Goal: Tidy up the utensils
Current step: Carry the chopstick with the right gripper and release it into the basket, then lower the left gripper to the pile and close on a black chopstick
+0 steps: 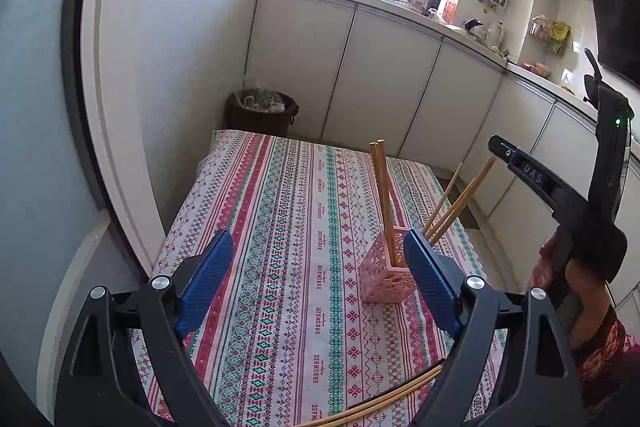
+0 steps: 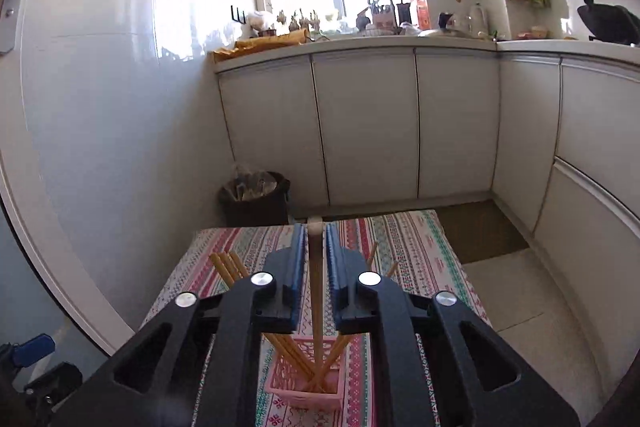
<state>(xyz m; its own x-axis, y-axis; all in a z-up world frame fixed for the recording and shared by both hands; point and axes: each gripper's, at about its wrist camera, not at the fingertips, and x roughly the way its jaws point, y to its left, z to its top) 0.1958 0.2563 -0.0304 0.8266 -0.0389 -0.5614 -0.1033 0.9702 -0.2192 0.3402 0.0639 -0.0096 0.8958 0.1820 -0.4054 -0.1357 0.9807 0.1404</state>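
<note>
In the pink basket [image 1: 385,277] several chopsticks [image 1: 383,195] already stand. The right gripper [image 2: 314,267] has let go of one. The left gripper [image 1: 316,283] waits wide open. More chopsticks [image 1: 400,393] lie on the table [image 1: 280,207].

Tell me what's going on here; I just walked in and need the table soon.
A person is sorting chopsticks into a pink basket on the patterned tablecloth. The right hand-held gripper sits above the basket, a wooden utensil standing in the basket between its pads with a gap on each side. The left hand-held gripper waits open and empty. More chopsticks lie on the cloth.
</note>
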